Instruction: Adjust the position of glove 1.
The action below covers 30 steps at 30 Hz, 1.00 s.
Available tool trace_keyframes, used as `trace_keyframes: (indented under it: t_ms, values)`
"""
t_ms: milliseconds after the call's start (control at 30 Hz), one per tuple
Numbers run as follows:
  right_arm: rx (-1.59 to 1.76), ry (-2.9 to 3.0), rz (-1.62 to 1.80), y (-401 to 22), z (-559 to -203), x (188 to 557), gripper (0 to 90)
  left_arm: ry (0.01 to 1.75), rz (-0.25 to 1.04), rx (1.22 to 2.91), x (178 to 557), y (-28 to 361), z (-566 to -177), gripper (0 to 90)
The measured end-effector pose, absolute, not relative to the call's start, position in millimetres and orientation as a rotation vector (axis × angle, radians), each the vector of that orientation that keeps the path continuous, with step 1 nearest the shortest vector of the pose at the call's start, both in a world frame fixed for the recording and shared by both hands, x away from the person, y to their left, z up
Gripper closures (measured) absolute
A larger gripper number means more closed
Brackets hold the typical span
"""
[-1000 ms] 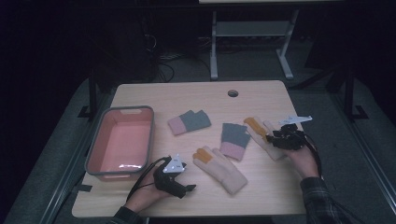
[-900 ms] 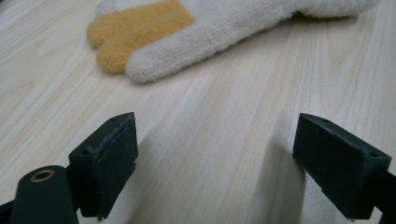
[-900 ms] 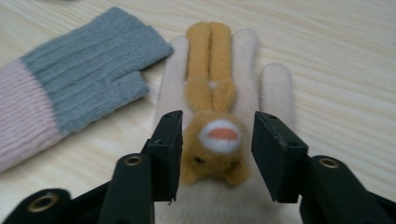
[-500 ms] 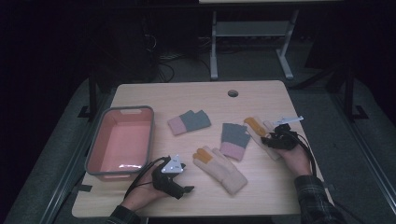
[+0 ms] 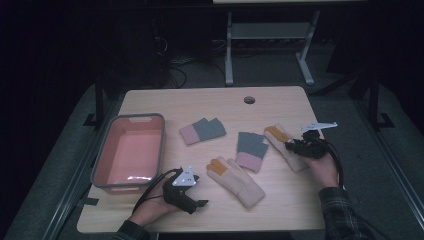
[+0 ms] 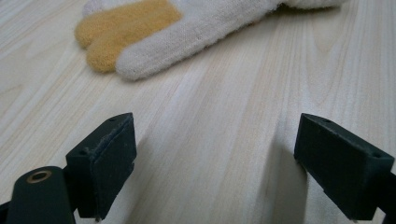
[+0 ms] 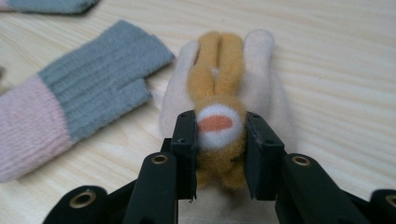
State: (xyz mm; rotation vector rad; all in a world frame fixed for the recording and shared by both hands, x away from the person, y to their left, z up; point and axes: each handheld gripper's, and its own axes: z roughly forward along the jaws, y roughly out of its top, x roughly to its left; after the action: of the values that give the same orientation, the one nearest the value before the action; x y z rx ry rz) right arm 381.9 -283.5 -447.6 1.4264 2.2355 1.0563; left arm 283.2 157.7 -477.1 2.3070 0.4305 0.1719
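Near left: left gripper (image 6: 212, 172), jaws spread over bare wooden table (image 5: 280, 102); a cream knit glove with orange fingers (image 5: 235, 179) just right. Farther right: right gripper (image 7: 215, 154), jaws just closing, pinching second cream-and-orange knit glove (image 7: 224, 98) beside grey-and-pink mitten (image 7: 70, 105).

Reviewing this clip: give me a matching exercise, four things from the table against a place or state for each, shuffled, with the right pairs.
Things:
1. right gripper
2. left gripper
3. pink tray
4. grey and pink glove nearest the tray

Places or states:
A. at the table's left side, nothing in it
B. jaws wide apart over bare wood
C. lies flat, untouched, between the tray and the second grey and pink glove
D. jaws pinching a fold of the cream and orange glove

Pairs: 1-D, 2-B, 3-A, 4-C
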Motion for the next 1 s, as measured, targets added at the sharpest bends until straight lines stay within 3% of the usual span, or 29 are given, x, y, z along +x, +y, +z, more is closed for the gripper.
trace_keyframes:
  t_ms: [467,1000]
  values:
    - [1.389,2.192,1.136,-288,-422,367,68.3,0.431,0.172,2.308,283,158,-477,12.3]
    - [1.288,2.277,1.161,-261,-402,346,68.4,0.431,0.172,2.307,283,158,-477,12.3]
